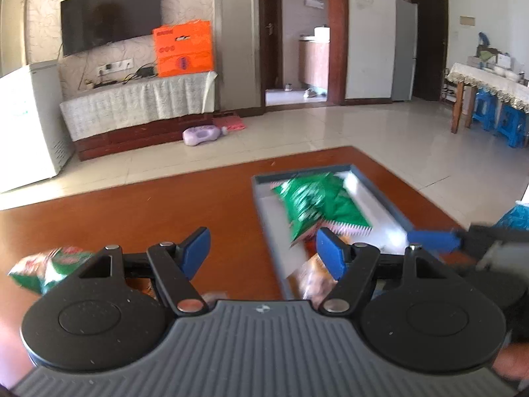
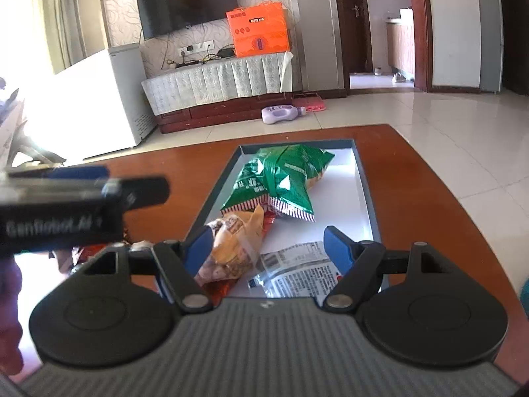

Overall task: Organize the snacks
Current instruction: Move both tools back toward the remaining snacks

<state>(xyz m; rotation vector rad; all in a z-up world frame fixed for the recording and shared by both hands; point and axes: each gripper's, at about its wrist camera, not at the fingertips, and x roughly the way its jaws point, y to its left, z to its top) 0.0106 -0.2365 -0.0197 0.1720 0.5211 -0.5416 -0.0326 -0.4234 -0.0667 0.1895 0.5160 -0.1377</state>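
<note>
Two tools hang over the brown table (image 2: 413,178), both with blue pads spread apart and gripping nothing. Leftmost, a green snack bag (image 1: 49,269) lies on the table beside the left tool (image 1: 263,253); further right, the right tool (image 2: 267,248) hovers above the white tray (image 2: 360,178) holding a green packet (image 2: 281,178), a yellow pack (image 2: 231,248) and a clear printed wrapper (image 2: 297,271)

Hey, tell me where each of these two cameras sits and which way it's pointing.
Left wrist: on the left claw, looking across the brown wooden table; its open blue pads and the right claw show.
Right wrist: on the right claw, looking down into the shallow white tray; the left claw crosses at left.
Shared: tray, green snack bag, black wall television.
</note>
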